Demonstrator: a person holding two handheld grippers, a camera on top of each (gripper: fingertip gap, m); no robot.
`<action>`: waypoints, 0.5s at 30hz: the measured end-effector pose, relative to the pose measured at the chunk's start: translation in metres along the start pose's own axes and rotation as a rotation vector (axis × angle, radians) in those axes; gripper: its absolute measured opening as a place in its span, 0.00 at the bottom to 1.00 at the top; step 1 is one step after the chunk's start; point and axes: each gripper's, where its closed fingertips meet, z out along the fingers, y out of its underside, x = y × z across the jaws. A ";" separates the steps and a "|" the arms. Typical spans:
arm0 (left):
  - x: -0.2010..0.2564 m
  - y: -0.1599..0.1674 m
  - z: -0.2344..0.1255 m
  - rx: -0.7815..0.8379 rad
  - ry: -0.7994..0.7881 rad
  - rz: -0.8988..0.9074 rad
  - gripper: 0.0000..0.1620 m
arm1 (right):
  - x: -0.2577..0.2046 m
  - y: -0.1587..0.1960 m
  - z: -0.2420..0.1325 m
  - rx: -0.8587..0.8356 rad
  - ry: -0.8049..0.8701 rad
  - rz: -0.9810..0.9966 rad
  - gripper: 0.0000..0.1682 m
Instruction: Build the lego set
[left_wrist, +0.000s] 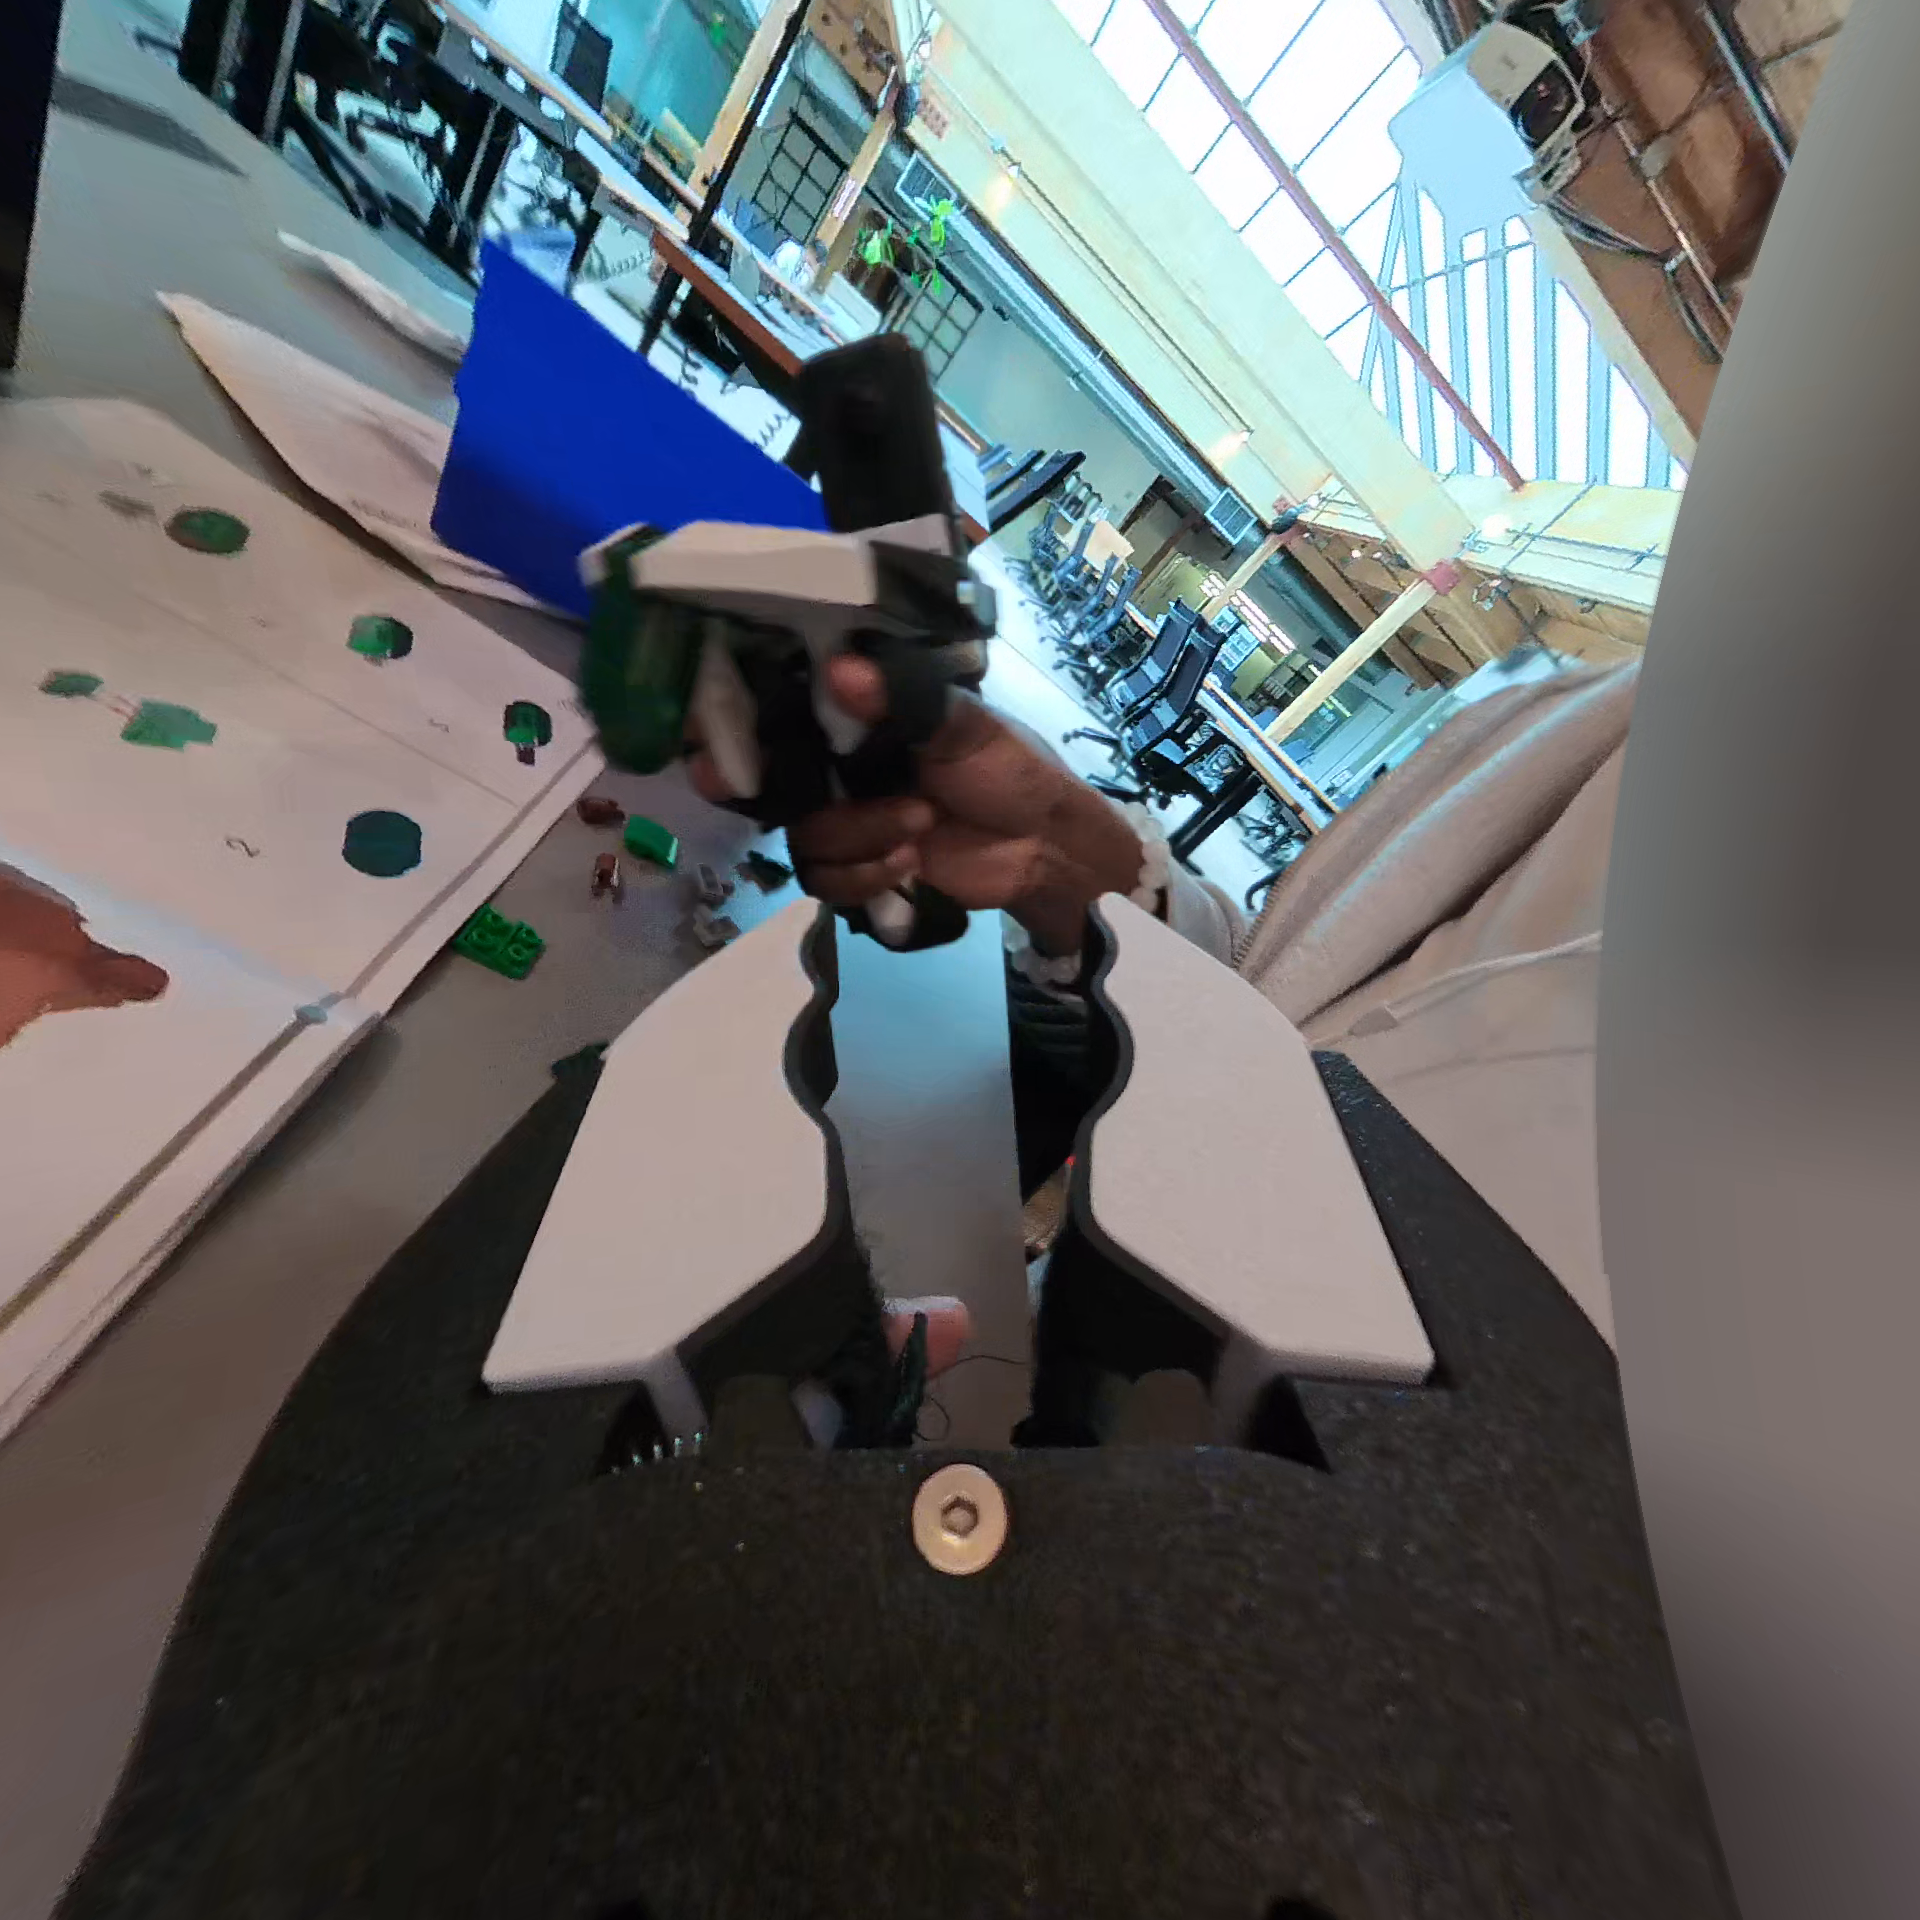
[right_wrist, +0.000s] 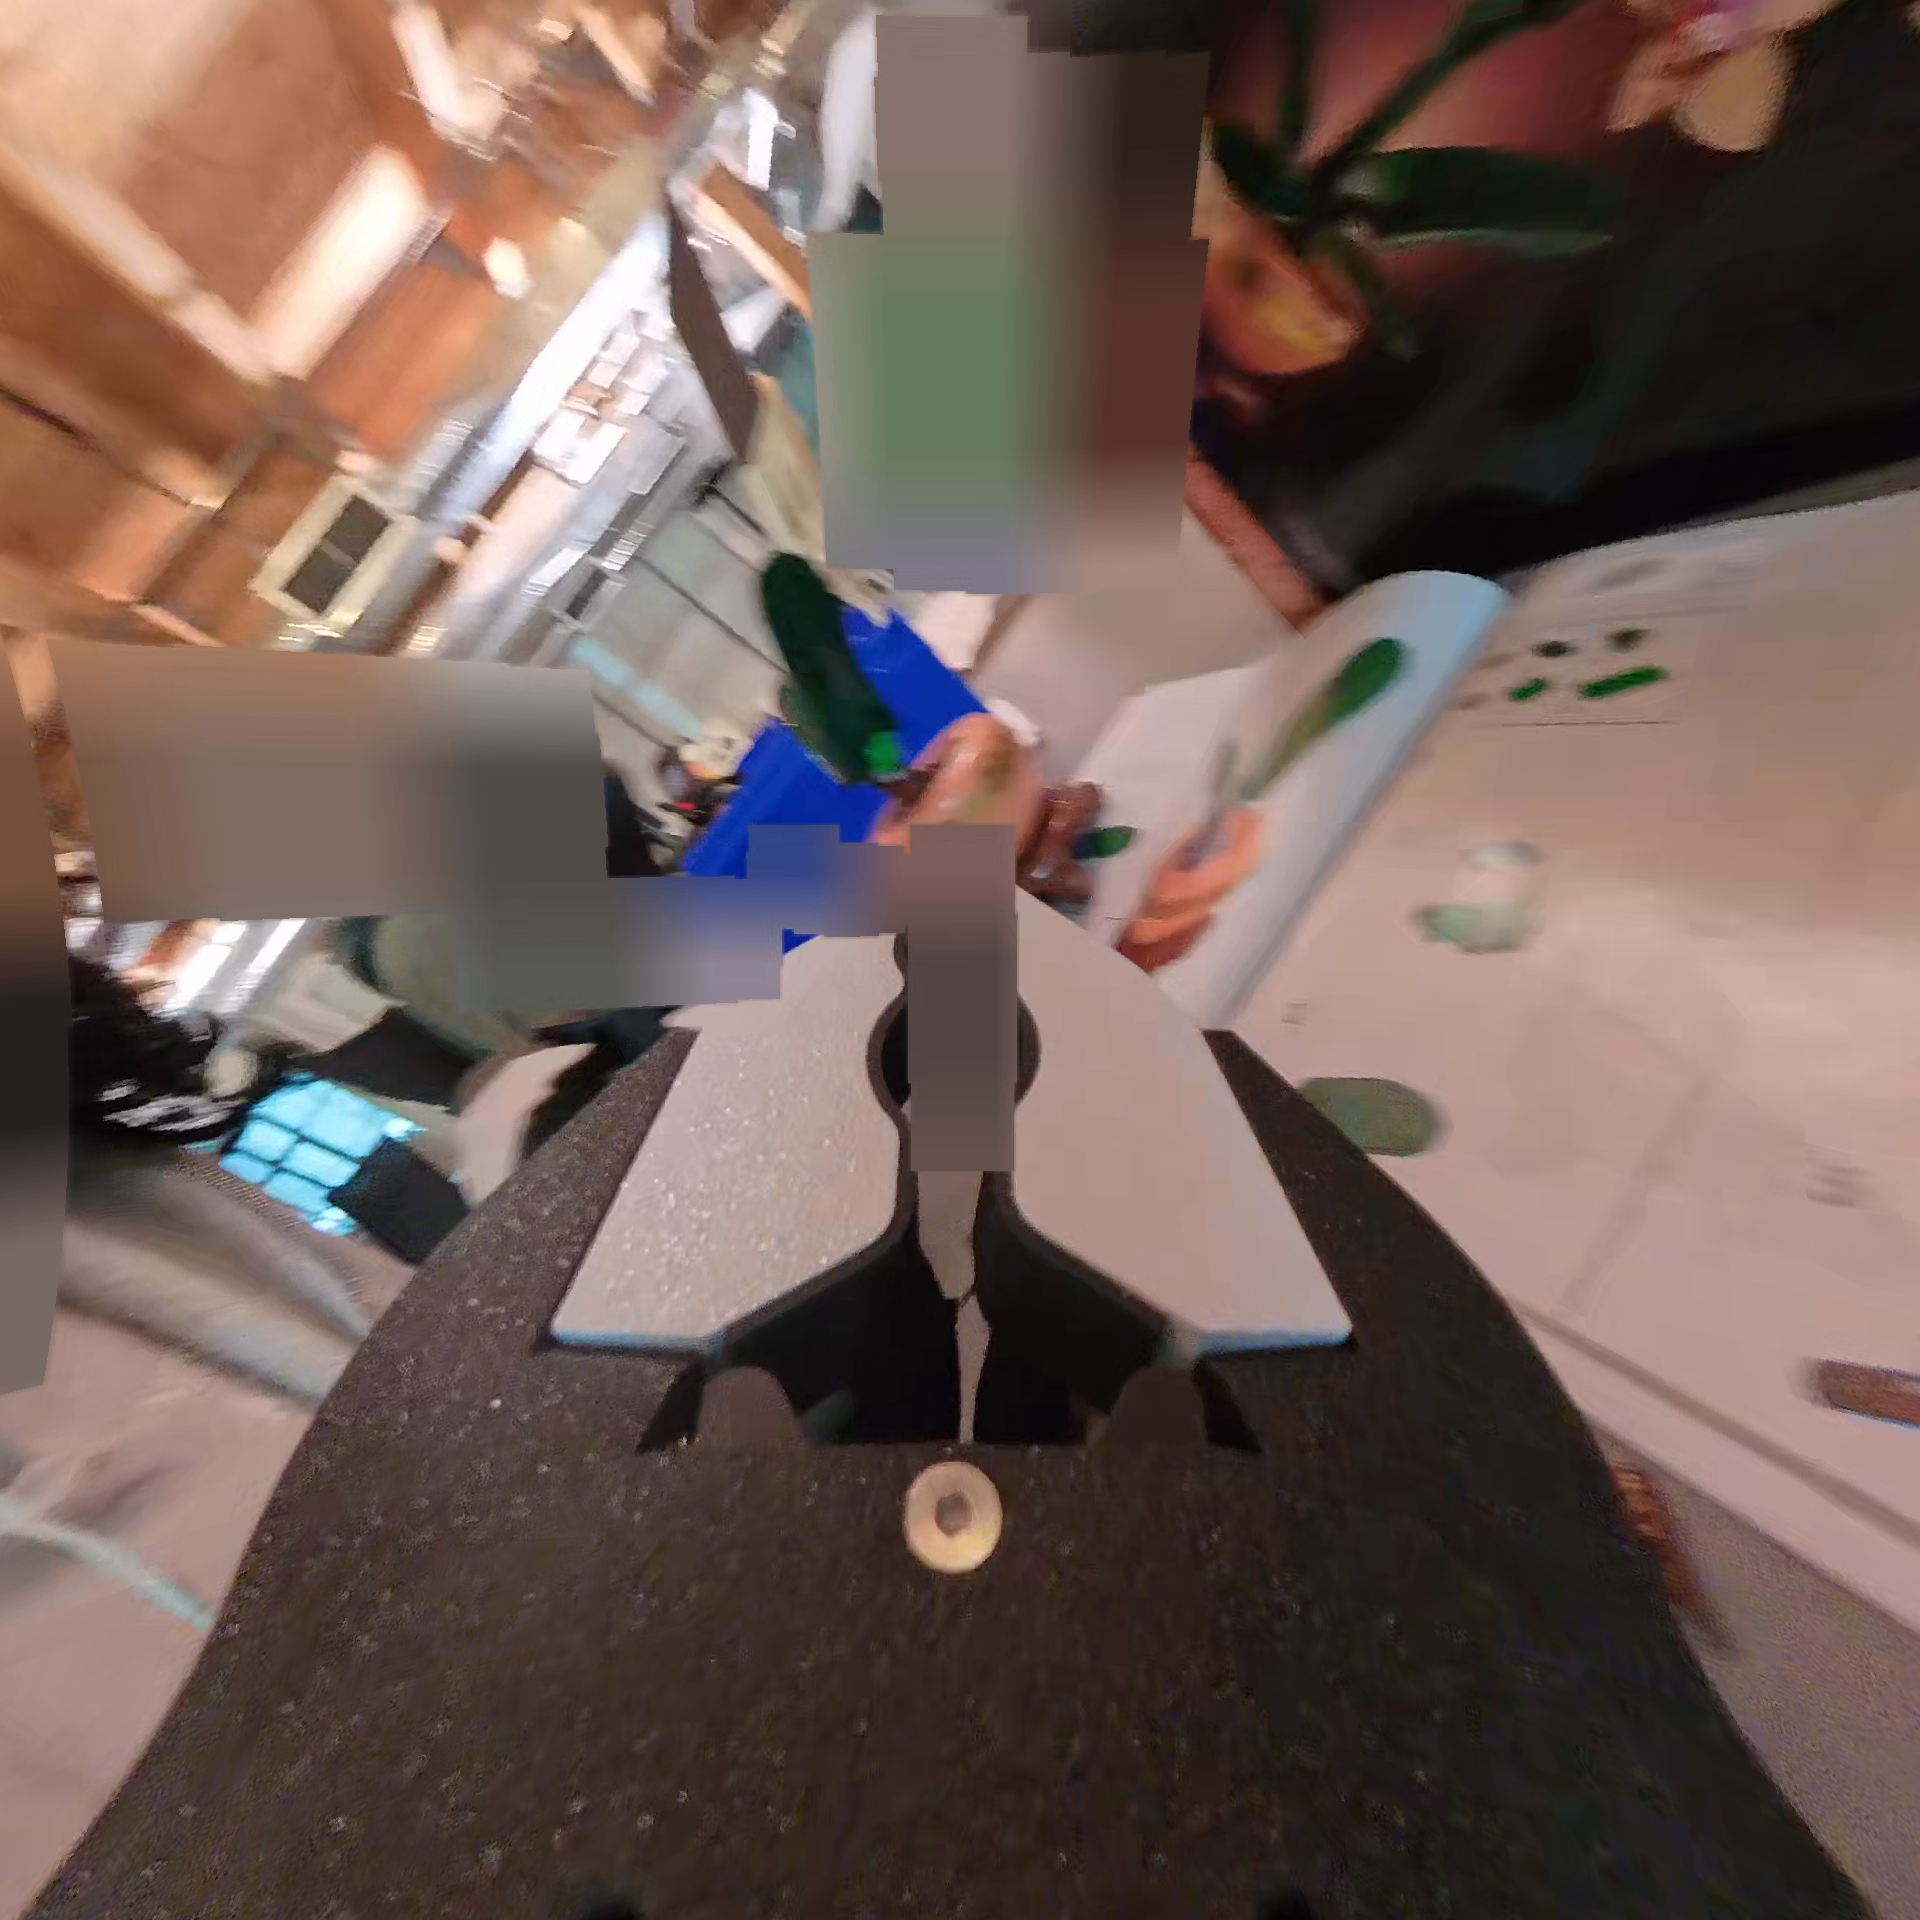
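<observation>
My left gripper (left_wrist: 956, 935) is open and empty above the grey table (left_wrist: 395, 1226). In the left wrist view my right gripper (left_wrist: 660, 649) is farther off, held in a hand, shut on a dark green leaf-shaped piece (left_wrist: 623, 707) above the table. In the right wrist view my right gripper (right_wrist: 961, 935) has its fingers close together, the gap covered by a mosaic patch, and the dark green leaf piece (right_wrist: 831, 675) sticks out beyond the tips. Loose pieces lie on the table: a green brick (left_wrist: 499, 940), another green brick (left_wrist: 651, 840), brown bits (left_wrist: 606, 873) and grey bits (left_wrist: 712, 904).
An open instruction booklet (left_wrist: 260, 727) lies at the left and fills the right of the right wrist view (right_wrist: 1558, 935). A blue box (left_wrist: 582, 447) stands behind it, also in the right wrist view (right_wrist: 790, 769). A person's beige sleeve (left_wrist: 1455, 883) is at the right. About 9 cm separates my right fingertips from the green brick (left_wrist: 499, 940).
</observation>
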 end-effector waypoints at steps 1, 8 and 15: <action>0.000 -0.002 -0.002 0.001 -0.015 0.034 0.27 | 0.012 0.000 0.003 -0.026 0.049 -0.002 0.03; 0.007 -0.018 -0.015 0.108 0.034 0.206 0.25 | 0.037 0.029 0.032 -0.289 0.142 0.011 0.03; 0.003 -0.020 -0.022 0.123 0.069 0.198 0.25 | 0.066 0.039 0.033 -0.549 0.278 -0.122 0.12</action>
